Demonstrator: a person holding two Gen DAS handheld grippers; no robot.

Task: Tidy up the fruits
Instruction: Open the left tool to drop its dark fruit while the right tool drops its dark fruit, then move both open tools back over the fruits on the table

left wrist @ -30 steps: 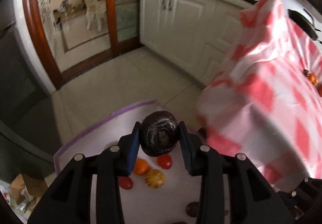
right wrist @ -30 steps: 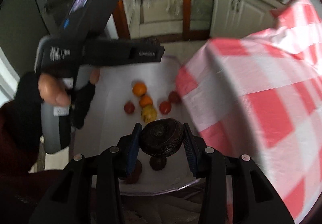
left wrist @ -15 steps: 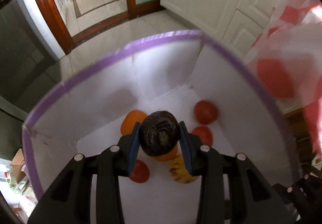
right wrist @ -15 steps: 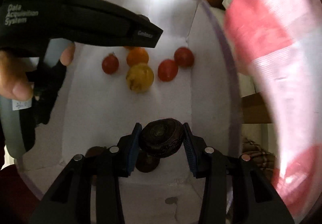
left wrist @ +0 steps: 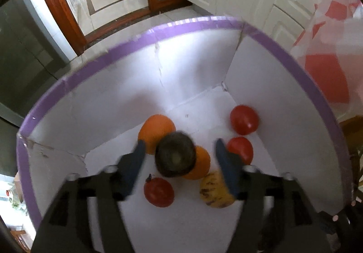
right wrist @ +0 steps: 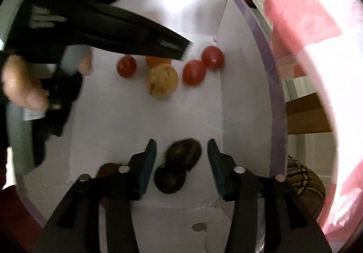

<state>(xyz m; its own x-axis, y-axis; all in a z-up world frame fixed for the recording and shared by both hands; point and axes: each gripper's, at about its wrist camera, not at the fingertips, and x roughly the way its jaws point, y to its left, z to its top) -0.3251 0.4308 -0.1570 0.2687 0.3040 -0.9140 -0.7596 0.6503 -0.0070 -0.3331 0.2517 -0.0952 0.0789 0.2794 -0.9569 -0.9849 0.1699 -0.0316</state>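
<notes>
Blue-padded jaws on your left gripper (left wrist: 178, 157) are opening, and the dark round fruit (left wrist: 175, 154) sits free between them, stem end toward the camera, above two oranges (left wrist: 156, 132) in the white box (left wrist: 195, 75). Your right gripper (right wrist: 181, 157) is opening too, clear of a second dark fruit (right wrist: 185, 153) that lies over another one. Beyond lie tomatoes (right wrist: 194, 72) and a yellow fruit (right wrist: 162, 81), with bare floor between. Purple rim (right wrist: 268, 66) borders the red-checked cloth (right wrist: 317, 26).
</notes>
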